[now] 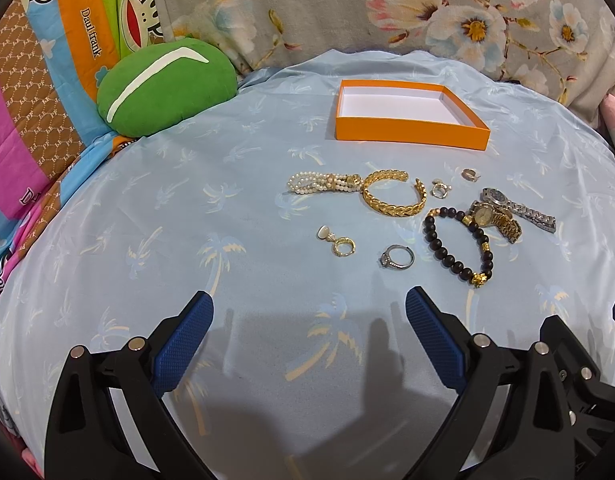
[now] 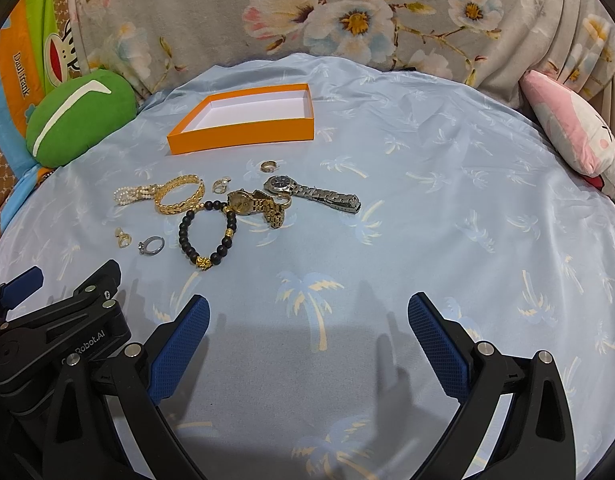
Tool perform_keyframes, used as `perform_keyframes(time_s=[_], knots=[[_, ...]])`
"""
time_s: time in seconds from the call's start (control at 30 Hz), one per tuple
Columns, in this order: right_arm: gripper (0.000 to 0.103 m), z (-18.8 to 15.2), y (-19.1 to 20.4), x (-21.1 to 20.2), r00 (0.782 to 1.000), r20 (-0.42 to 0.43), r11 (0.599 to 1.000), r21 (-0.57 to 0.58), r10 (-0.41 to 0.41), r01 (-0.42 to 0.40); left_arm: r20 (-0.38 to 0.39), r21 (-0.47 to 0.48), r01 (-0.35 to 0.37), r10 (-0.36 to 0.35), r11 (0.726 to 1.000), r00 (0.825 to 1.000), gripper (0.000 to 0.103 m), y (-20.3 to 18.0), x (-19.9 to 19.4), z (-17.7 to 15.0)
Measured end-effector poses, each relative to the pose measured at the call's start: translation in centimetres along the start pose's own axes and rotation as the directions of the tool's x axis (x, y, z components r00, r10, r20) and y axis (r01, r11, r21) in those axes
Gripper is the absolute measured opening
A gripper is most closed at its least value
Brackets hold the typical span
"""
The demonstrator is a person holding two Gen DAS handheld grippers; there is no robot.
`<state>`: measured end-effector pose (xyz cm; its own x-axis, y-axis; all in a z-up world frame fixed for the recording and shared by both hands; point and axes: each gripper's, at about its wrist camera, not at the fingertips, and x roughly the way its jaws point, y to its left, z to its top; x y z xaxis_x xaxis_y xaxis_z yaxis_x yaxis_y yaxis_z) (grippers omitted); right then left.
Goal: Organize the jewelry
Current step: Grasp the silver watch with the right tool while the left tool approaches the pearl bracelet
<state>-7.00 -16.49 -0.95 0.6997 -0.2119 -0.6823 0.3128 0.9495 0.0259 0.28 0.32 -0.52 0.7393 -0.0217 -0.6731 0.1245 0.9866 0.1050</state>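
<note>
An empty orange box point(image 1: 411, 133) point(image 2: 243, 133) with a white inside sits on the blue sheet, beyond the jewelry. Loose pieces lie in front of it: a pearl bracelet point(image 1: 319, 184), a gold bangle point(image 1: 391, 197) point(image 2: 178, 196), a black bead bracelet point(image 1: 459, 246) point(image 2: 207, 232), a gold watch point(image 1: 495, 220) point(image 2: 255, 206), a silver watch point(image 1: 519, 208) point(image 2: 311, 192), a silver ring point(image 1: 397, 258) point(image 2: 151, 246) and small gold rings and earrings. My left gripper point(image 1: 309, 308) and right gripper point(image 2: 307, 312) are both open, empty, and short of the jewelry.
A green cushion point(image 1: 167, 86) point(image 2: 79, 118) lies at the far left. A pink plush pillow point(image 2: 575, 136) lies at the right. A floral blanket point(image 1: 387, 8) runs along the back. The blue palm-print sheet point(image 2: 427, 220) covers the surface.
</note>
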Motion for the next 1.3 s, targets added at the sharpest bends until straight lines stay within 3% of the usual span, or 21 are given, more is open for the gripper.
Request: perform_keyframes(time_s=[0.13, 0.23, 0.4, 0.53, 0.7, 1.0, 1.1, 1.17, 1.3], knots=[[0.098, -0.1, -0.1, 0.3, 1.000, -0.014, 1.000, 0.009, 0.027, -0.026, -0.008, -0.011, 0.033, -0.033, 0.999, 0.999, 0.095, 0.2, 0.0, -0.2], [0.098, 0.1, -0.5, 0.5, 0.996, -0.024, 0.997, 0.012, 0.082, -0.082, -0.006, -0.045, 0.110, -0.111, 0.993, 0.994, 0.095, 0.8, 0.5, -0.4], [0.094, 1.8, -1.7, 1.3, 0.999, -0.007, 0.997, -0.066, 0.046, -0.046, 0.036, -0.059, 0.135, -0.133, 0.989, 0.990, 0.096, 2.4, 0.2, 0.3], [0.083, 4.1, -3.0, 3.5, 1.000, 0.003, 0.990, -0.142, 0.015, -0.014, 0.046, 0.000, 0.107, -0.107, 0.994, 0.993, 0.097, 3.2, 1.0, 1.4], [0.068, 6.6, -4.8, 7.1, 0.989, -0.087, 0.982, -0.138, 0.116, -0.127, 0.028, 0.000, 0.110, -0.110, 0.994, 0.994, 0.098, 4.6, 3.0, 3.2], [0.051, 8.5, -4.2, 10.0, 0.969, -0.162, 0.946, -0.239, 0.185, -0.220, -0.017, 0.008, 0.172, -0.171, 0.985, 0.985, 0.098, 5.6, 5.7, 5.1], [0.043, 8.9, -3.9, 10.3, 0.962, -0.171, 0.936, -0.249, 0.212, -0.250, -0.024, 0.002, 0.187, -0.187, 0.982, 0.982, 0.098, 5.7, 6.4, 5.6], [0.031, 8.9, -3.6, 10.3, 0.957, -0.175, 0.930, -0.249, 0.231, -0.270, -0.029, 0.001, 0.199, -0.199, 0.980, 0.980, 0.098, 5.8, 6.9, 6.0], [0.015, 8.7, -3.2, 10.1, 0.959, -0.170, 0.935, -0.237, 0.227, -0.263, -0.044, 0.019, 0.233, -0.232, 0.972, 0.972, 0.098, 5.3, 7.9, 6.9]])
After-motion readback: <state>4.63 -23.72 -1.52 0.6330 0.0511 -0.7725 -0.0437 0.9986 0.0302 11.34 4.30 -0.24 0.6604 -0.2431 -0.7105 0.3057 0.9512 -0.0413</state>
